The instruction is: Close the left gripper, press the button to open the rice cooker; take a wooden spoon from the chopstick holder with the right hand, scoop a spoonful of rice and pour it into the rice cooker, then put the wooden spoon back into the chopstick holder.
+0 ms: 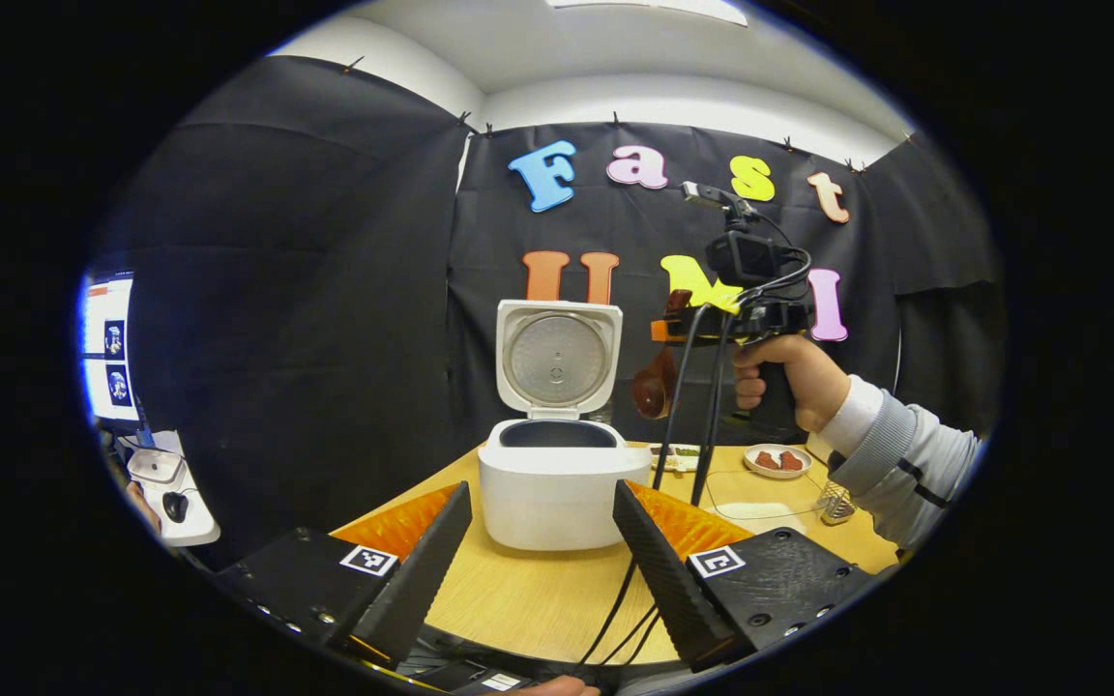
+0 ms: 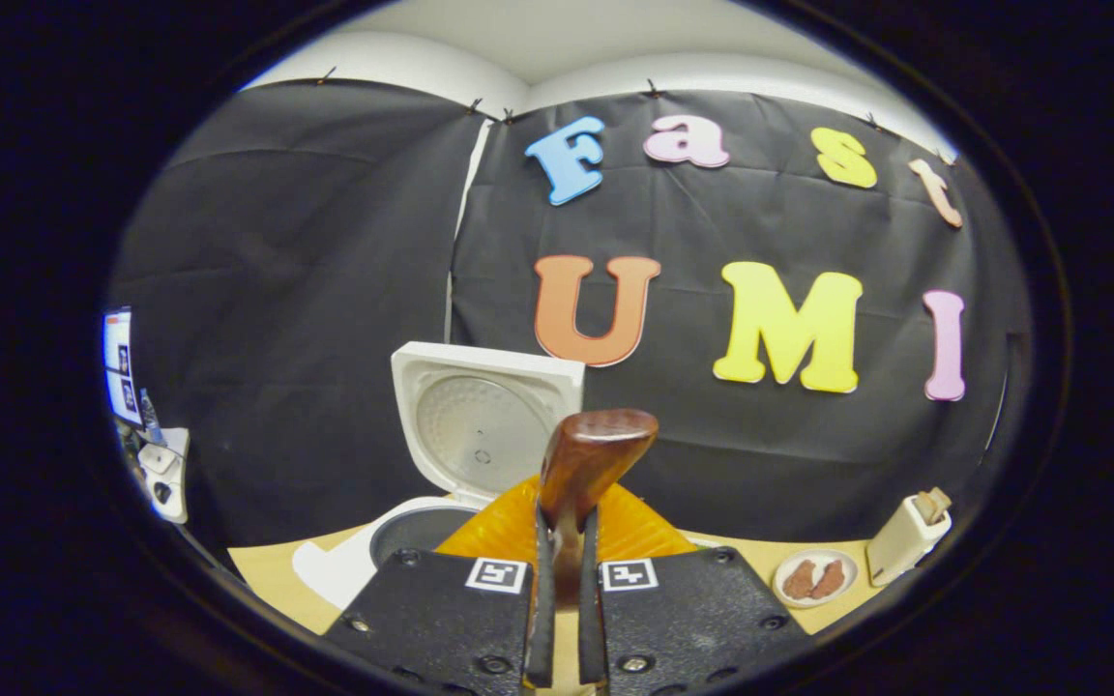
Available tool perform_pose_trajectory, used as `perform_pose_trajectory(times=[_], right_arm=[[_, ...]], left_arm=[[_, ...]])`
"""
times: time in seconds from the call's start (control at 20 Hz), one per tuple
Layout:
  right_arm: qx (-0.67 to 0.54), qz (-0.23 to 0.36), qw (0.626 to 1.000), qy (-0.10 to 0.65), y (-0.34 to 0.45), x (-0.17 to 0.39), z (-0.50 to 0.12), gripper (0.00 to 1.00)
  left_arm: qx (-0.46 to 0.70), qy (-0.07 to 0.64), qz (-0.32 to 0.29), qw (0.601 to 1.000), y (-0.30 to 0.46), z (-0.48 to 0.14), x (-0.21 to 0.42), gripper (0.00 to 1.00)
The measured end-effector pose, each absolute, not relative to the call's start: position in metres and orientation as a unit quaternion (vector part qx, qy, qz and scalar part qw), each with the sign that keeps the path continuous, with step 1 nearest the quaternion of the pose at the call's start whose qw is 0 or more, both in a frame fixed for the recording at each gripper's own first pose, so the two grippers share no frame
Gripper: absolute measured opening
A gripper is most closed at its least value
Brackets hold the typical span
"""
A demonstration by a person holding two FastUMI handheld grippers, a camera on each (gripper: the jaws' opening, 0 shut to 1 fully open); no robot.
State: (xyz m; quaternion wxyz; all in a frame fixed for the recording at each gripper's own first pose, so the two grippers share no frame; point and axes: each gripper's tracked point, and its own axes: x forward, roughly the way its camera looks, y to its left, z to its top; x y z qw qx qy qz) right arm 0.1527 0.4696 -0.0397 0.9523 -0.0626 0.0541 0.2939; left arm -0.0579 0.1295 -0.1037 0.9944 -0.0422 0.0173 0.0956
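The left hand-held gripper (image 1: pixel 541 541) sits low over the near edge of the desk (image 1: pixel 538 590), its two black fingers spread wide apart with nothing between them. Through that gap the white rice cooker (image 1: pixel 562 483) stands on the desk, just beyond the fingertips and not touching them. Its lid (image 1: pixel 558 358) is up, standing upright at the back, and the dark opening of the pot faces upward with open air above it.

The right hand-held gripper (image 2: pixel 562 580) is clamped on the handle of the wooden spoon (image 2: pixel 588 464); both fingers press the handle from either side. In the left gripper view the same spoon (image 1: pixel 655 387) hangs bowl-down in the air, raised above and to the right of the cooker's rim, near the lid's right edge but apart from it. A hand (image 1: pixel 789 382) in a grey sleeve holds that gripper well above the desk, and black cables trail down from it to the desk's near edge.

In the right gripper view the cooker (image 2: pixel 393 541) lies below and to the left of the spoon's bowl. To the right, a small plate (image 2: pixel 813 578) with two brown pieces sits on the desk, and a pale holder (image 2: pixel 905 536) stands just beside it near the far right edge. Bare desk lies between the cooker and the plate.
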Motion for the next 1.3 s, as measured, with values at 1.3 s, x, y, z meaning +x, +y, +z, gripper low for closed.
perform_pose_trajectory(times=[1.3], right_arm=[[0.032,0.097,0.990,0.094,0.104,0.166,-0.095,0.16]], left_arm=[[-0.025,-0.010,0.008,1.000,0.031,-0.088,0.041,0.94]])
